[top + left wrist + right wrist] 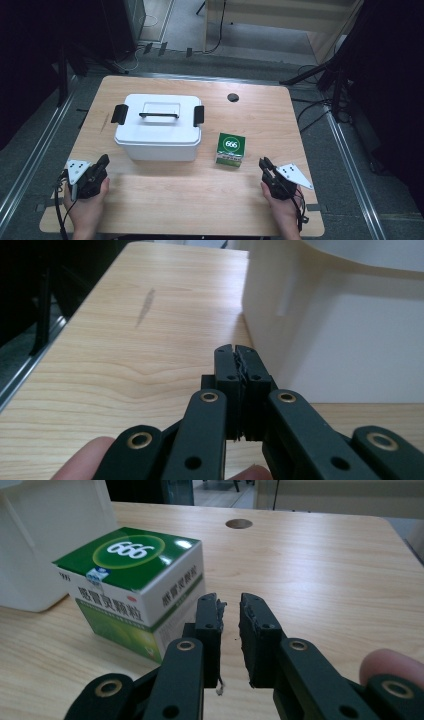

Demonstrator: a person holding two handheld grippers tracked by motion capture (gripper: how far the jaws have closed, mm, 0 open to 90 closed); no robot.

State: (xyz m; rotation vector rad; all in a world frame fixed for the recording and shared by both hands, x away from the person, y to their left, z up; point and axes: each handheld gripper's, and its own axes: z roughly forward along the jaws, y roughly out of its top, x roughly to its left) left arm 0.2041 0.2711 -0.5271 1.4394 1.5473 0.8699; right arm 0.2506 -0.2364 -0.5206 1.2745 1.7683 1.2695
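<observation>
Left hand (85,202) gripping the left gripper (103,161), jaws pressed together with nothing between them, right hand (282,205) gripping the right gripper (263,163), jaws almost together, a narrow empty gap between them

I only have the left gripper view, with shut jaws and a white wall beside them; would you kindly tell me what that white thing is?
Observer: It is a white storage box with its lid on; a black handle lies flat on top.
Operator: Thank you. Is anything else nearby?
Observer: A green carton marked 666 stands off the box's right side, apart from it.
Operator: And what is the other hand doing?
Observer: The right gripper is close to that carton without touching it. Its jaws stand a narrow gap apart with nothing between them.
</observation>
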